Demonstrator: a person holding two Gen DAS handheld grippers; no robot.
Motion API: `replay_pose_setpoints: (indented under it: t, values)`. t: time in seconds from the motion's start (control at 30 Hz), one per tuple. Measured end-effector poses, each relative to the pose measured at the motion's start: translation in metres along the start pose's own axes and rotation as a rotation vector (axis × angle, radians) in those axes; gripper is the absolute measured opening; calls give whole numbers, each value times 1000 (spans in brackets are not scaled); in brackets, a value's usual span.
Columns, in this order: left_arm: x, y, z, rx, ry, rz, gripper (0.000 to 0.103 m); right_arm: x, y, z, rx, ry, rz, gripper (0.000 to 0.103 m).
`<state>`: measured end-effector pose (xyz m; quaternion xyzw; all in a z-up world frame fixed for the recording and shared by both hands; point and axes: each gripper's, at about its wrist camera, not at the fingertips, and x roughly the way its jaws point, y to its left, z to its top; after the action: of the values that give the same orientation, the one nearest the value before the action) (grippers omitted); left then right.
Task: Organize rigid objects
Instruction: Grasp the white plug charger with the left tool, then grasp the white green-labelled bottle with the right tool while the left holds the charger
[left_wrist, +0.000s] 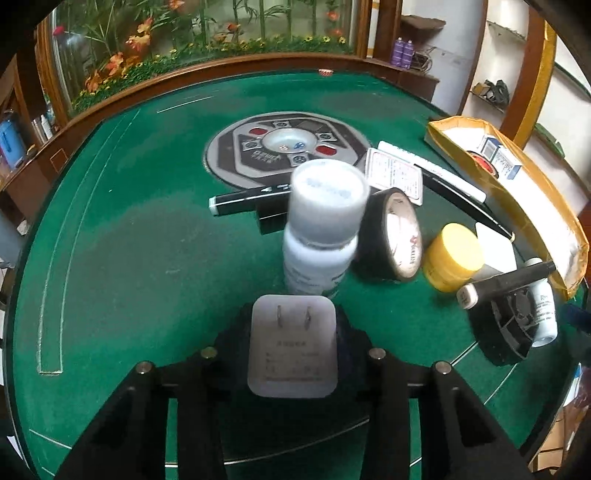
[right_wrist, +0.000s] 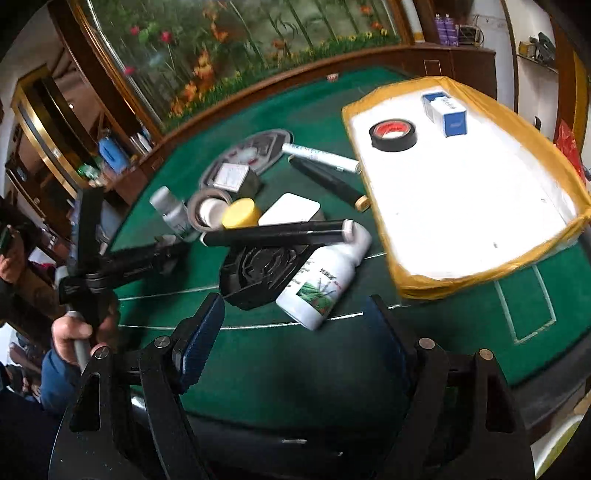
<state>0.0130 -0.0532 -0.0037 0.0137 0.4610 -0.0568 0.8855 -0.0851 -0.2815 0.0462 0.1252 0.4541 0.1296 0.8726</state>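
- Holding a white plug adapter (left_wrist: 291, 347) in the left hand-held gripper (left_wrist: 291, 354), lower centre of the left wrist view: the jaws pinch its two side faces, and the flat face with its two prongs is turned up toward the lens. Its long axis runs up the frame, along the fingers. A firm, even pinch on those flat sides should keep it from twisting as it is carried.
- Just above it stands a blurred white bottle (left_wrist: 321, 229), upright and near the adapter's top edge; the lift should clear it. The yellow-rimmed tray (left_wrist: 546, 225) lies at the right edge, apparently the destination.
- In the right wrist view the right hand-held gripper (right_wrist: 295, 332) is spread and empty, lower centre. Between and just beyond its pads lies a white bottle with a green label (right_wrist: 325, 280), on its side, cap toward the upper right, leaning on a black fan housing (right_wrist: 258, 273). A black marker (right_wrist: 277, 232) lies across both.
- The tray (right_wrist: 380, 206) on the green counter (right_wrist: 258, 369) already holds a tape roll (right_wrist: 393, 134) and a blue-white box (right_wrist: 445, 112).
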Motion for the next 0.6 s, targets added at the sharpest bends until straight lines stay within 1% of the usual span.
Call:
replay_pose_setpoints:
  t: [0.07,0.1,0.13,0.17,0.2,0.27,0.3,0.4,0.43,0.47,0.5,0.6]
  values:
    - [-1,0,-1,1,-3,-6,39,11,-1,6,25,12,-50,76]
    - [-2,-1,0,3,-4,-7,39,15,-4,9,50,17,-54,69]
    - [-2,-2,0,5,-4,-7,39,21,-9,12,94,23,-41,56]
    - [-2,-2,0,8,-3,-6,39,25,-14,13,126,27,-35,51]
    - [-2,-4,1,12,-2,-1,40,30,-19,15,166,35,-52,45]
    - [-3,-5,0,21,-2,4,40,37,-22,17,194,41,-70,45]
    - [-3,-5,1,19,0,2,40,38,-20,18,187,32,-91,45]
    - [-4,-6,1,25,-1,8,39,46,-1,19,64,39,-185,45]
    - [-5,-6,0,27,-3,5,39,49,6,19,15,42,-213,42]
    - [-6,-5,-1,26,-6,0,39,51,11,17,-19,41,-232,40]
    - [-7,-4,-2,21,-8,-3,39,51,12,16,-37,41,-233,39]
    - [-7,-1,-2,7,-6,-3,39,45,9,12,-44,65,-168,37]
